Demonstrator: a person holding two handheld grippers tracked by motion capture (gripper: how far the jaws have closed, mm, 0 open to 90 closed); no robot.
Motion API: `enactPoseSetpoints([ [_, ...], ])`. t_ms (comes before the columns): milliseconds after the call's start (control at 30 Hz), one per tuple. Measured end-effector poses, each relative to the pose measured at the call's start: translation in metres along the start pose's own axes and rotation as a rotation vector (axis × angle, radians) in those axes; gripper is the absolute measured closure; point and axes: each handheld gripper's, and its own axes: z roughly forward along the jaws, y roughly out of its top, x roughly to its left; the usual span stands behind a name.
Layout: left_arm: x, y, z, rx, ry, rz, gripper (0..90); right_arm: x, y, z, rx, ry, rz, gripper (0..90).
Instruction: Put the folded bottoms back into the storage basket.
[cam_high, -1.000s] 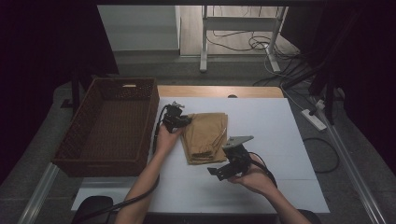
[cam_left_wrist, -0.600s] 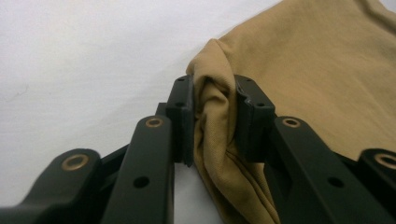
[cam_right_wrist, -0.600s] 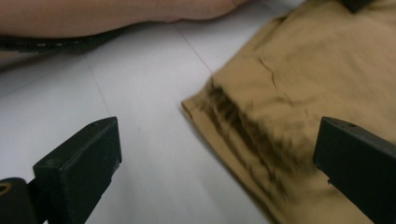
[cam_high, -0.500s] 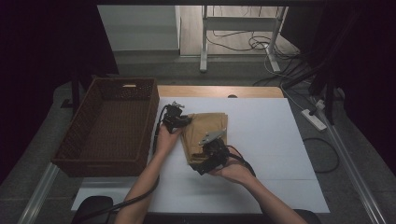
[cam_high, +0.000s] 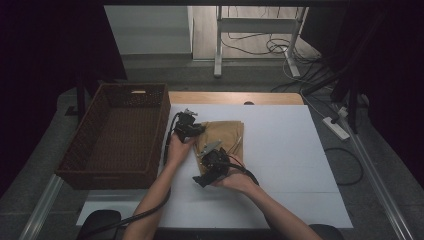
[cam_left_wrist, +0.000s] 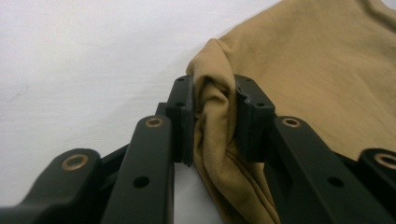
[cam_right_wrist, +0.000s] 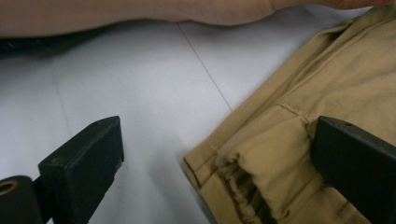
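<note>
We have the left gripper (cam_left_wrist: 212, 121) closed on a bunched fold at the edge of the tan folded garment (cam_high: 222, 142), the cloth pinched tight between its fingers (cam_left_wrist: 180, 116). The garment lies on the white surface (cam_high: 290, 150), just right of the brown wicker basket (cam_high: 117, 132).

Our right gripper (cam_right_wrist: 215, 163) stands open at the garment's near corner. One of its fingers (cam_right_wrist: 84, 161) sits over bare surface, apart from the cloth, and the other is over the gathered hem (cam_right_wrist: 261, 158), so the corner lies between them but is not yet pressed.

We judge the next step to be closing on that corner so both ends can be lifted towards the basket. The risks we see:

- The right fingers may catch only the top layer of the stacked hem, and the fold would fall open on lifting.
- If they close too high, they slide off the thick seam and grip nothing.
- The left grip is on a loose bunch, so a sideways pull from the right could drag cloth out of it or skew the folded stack.
</note>
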Motion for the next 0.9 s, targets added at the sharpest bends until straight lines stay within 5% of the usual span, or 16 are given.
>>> enactPoseSetpoints([
  [200,0.000,0.000,0.000,0.002,-0.001,0.000,70.5,0.007,-0.004,0.003,0.023,-0.106,-0.104,15.3],
  [400,0.001,0.000,0.000,0.003,-0.006,-0.004,70.5,0.001,-0.003,-0.003,0.032,-0.150,-0.112,43.4],
  [700,0.002,0.001,0.000,0.005,-0.014,-0.015,70.6,-0.011,0.001,-0.008,0.041,-0.122,-0.086,66.9],
  [900,0.003,0.001,0.000,0.007,-0.019,-0.019,71.3,-0.017,0.002,-0.010,0.037,-0.084,-0.069,70.9],
])
